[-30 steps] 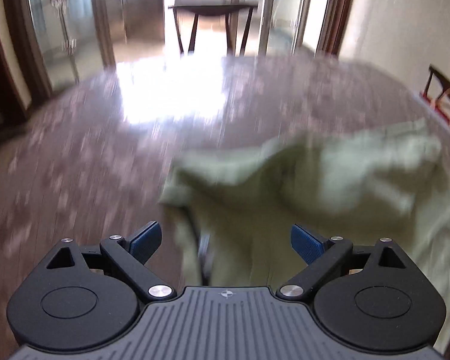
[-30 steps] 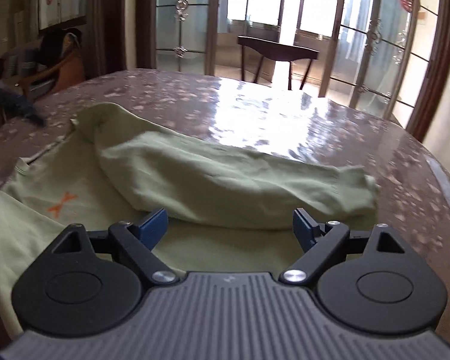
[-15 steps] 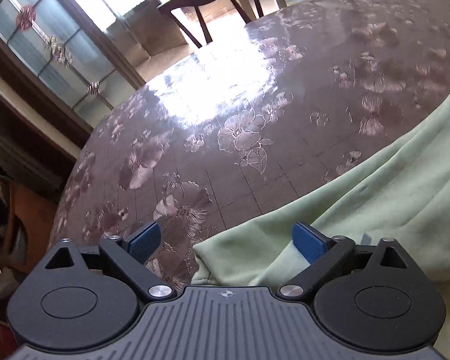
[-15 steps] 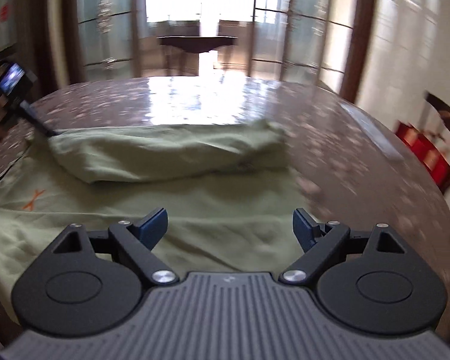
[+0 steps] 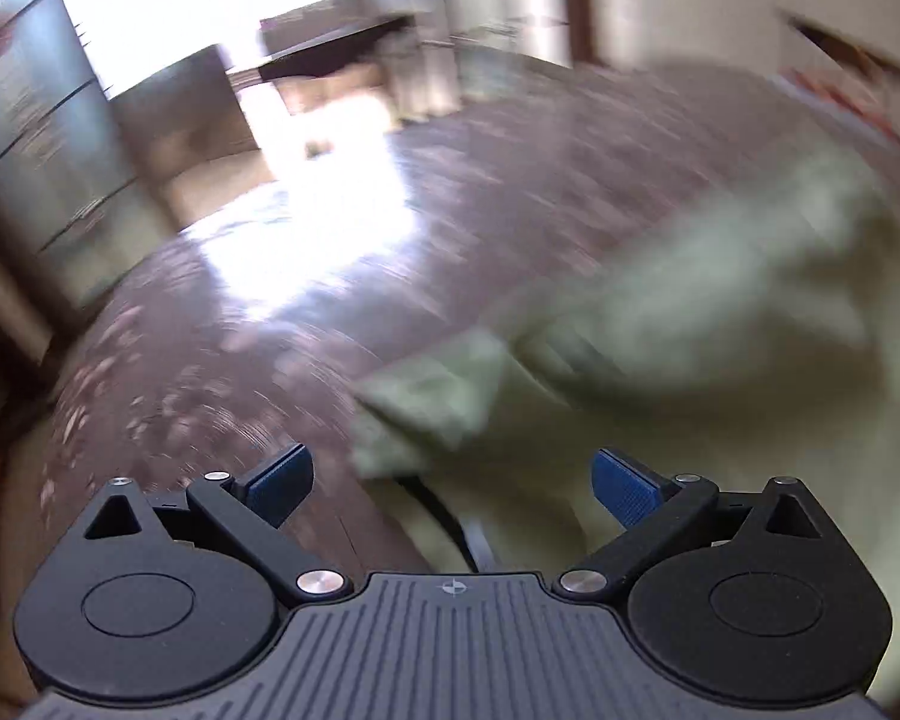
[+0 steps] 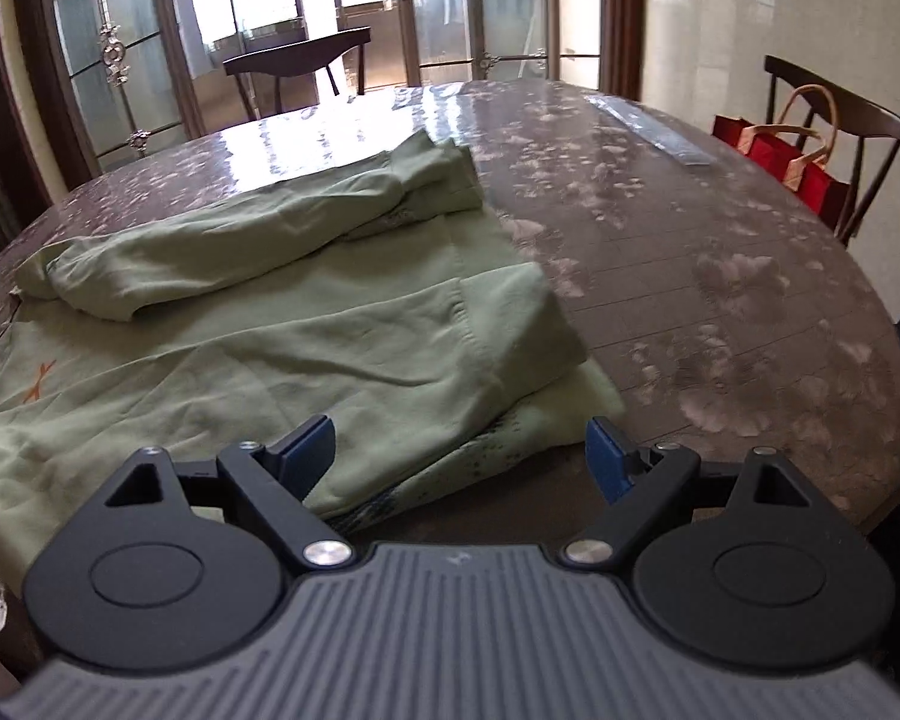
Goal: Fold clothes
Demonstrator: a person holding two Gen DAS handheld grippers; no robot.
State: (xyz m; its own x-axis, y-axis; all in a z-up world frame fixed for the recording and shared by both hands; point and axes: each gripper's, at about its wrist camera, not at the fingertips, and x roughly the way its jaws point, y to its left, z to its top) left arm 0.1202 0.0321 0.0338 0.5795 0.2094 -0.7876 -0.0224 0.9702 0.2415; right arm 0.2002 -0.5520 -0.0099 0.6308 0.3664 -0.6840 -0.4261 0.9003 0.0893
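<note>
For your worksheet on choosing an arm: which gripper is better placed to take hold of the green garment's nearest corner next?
Probably the right gripper: open, it frames the green garment at its folded corner over the table. The left gripper is open too, but its view is blurred.

Bare tabletop [image 6: 720,252] right of the green garment [image 6: 258,324]; red bag [image 6: 780,162] on chair [image 6: 840,114] beyond its rim.
</note>
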